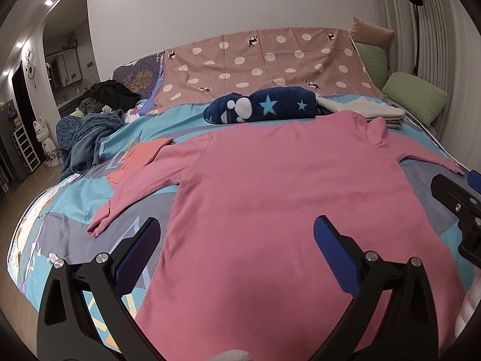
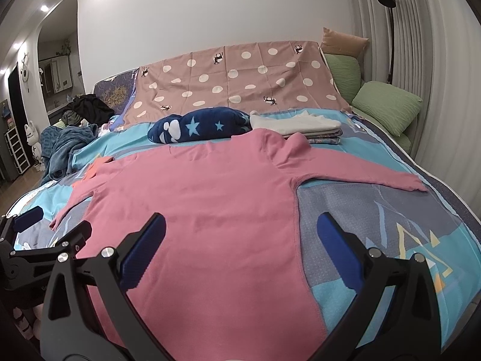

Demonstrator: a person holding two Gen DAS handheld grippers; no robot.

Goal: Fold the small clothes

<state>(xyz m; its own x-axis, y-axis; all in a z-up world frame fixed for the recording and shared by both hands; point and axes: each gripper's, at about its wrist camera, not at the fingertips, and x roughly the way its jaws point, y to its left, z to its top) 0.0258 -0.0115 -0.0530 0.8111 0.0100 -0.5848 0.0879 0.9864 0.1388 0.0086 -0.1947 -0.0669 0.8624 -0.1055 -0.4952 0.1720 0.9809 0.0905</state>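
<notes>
At the far left of the bed [image 1: 90, 186] we see a heap of dark clothes [image 1: 109, 91] and a crumpled blue-grey blanket [image 1: 87, 132], none of it sorted as far as we can judge. Next comes an orange garment [image 1: 141, 158], partly tucked under the left sleeve of the pink shirt [image 1: 270, 210], so we cannot tell whether it is folded.

Our left claw [image 1: 237, 234] hangs just above the shirt's lower left part, its fingers spread wide and holding nothing. The pink shirt itself lies flat in the middle of the bed, collar away from us, both sleeves stretched out to the sides. We judge that it is laid out and smoothed but that no fold has been made yet: the sleeves and the body are all left to do.

Beyond the collar sits a navy star blanket [image 2: 198, 126], and to its right a small stack of folded clothes [image 2: 300, 128], which we take as work already finished.

Our right claw [image 2: 240, 231] hovers over the shirt's right side seam, fingers also spread, empty. Farther right lie the green pillows [image 2: 387, 105].

The shirt's hem is cut off below both views, hidden by the claws, and the stack's pieces are too small to count.
</notes>
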